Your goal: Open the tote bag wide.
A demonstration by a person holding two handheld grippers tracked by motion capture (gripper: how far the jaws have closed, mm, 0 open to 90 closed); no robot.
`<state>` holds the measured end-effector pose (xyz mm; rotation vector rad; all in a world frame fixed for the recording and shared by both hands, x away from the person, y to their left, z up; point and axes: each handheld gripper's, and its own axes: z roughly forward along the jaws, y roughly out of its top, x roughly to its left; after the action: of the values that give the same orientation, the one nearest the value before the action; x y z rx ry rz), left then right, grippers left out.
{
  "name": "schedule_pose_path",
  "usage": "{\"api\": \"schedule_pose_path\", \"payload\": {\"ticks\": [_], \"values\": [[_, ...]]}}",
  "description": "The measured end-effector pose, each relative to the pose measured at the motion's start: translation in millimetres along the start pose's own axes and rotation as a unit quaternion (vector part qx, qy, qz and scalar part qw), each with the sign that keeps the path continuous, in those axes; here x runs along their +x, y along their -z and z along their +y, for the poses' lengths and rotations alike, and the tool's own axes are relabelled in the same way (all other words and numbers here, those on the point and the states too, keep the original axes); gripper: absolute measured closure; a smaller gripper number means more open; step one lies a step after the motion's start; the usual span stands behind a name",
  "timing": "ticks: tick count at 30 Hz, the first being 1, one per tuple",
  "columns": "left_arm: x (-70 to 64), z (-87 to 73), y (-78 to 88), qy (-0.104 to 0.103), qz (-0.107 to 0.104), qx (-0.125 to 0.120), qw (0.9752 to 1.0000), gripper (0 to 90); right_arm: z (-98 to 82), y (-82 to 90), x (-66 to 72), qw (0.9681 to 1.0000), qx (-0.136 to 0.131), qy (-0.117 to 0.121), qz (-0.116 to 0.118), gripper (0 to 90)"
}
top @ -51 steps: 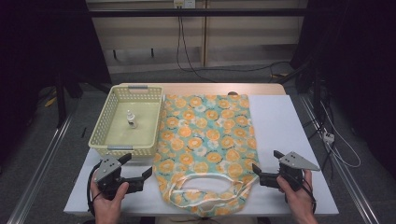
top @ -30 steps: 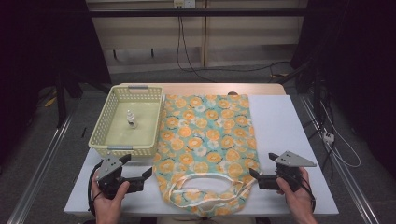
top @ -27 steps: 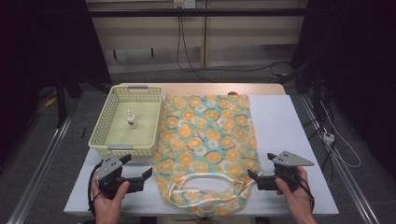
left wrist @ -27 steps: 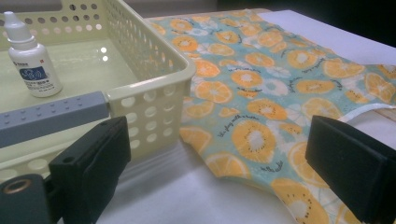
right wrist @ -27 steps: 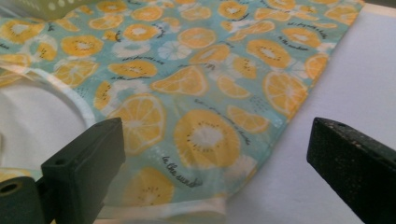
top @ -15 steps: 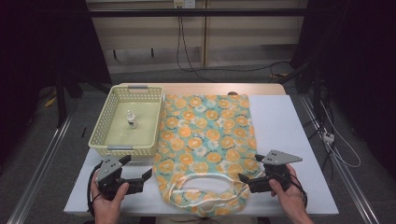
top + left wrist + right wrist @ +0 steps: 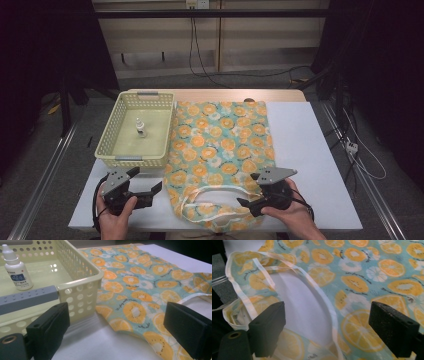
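A cloth bag (image 7: 220, 145) printed with orange slices lies flat on the white table cover, its white handles (image 7: 210, 192) looped at the near end. My right gripper (image 7: 248, 190) hovers over the bag's near right corner, pointing left. Its jaws have just been closing a little but still stand wide, and the pads press on nothing. In the right gripper view the handle strap (image 7: 322, 297) and the bag's mouth lie under the open right gripper (image 7: 327, 317). My left gripper (image 7: 145, 180) rests open at the near left, just off the bag's edge (image 7: 135, 285).
A pale yellow basket (image 7: 131, 161) stands left of the bag with a small white dropper bottle (image 7: 141, 128) upright inside. The same basket (image 7: 82, 277) and bottle (image 7: 16, 268) appear close in the left gripper view. Bare white cover (image 7: 305, 140) lies to the bag's right.
My right gripper has slid left from the bare cover onto the bag's near right corner, beside the handles. The left gripper, bag and basket have not moved.
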<state>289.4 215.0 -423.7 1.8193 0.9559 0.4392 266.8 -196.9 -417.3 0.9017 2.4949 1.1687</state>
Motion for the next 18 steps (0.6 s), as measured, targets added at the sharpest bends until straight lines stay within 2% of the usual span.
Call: {"api": "schedule_pose_path", "payload": {"ticks": [9, 13, 18], "values": [[-0.3, 0.1, -1.4, -0.004, 0.0, 0.003, 1.0, 6.5, 11.9, -9.4, 25.7, 0.9987, 0.01, 0.035, 0.036, 15.2], [-0.2, 0.0, -2.0, -0.004, -0.002, 0.005, 1.0, 6.6, 16.1, -14.9, 36.2, 0.996, 0.022, 0.058, 0.064, 20.9], [-0.2, 0.0, -1.8, -0.005, -0.003, 0.005, 1.0, 6.5, 14.2, -27.7, 41.7, 0.9928, 0.047, 0.075, 0.08, 29.2]]}}
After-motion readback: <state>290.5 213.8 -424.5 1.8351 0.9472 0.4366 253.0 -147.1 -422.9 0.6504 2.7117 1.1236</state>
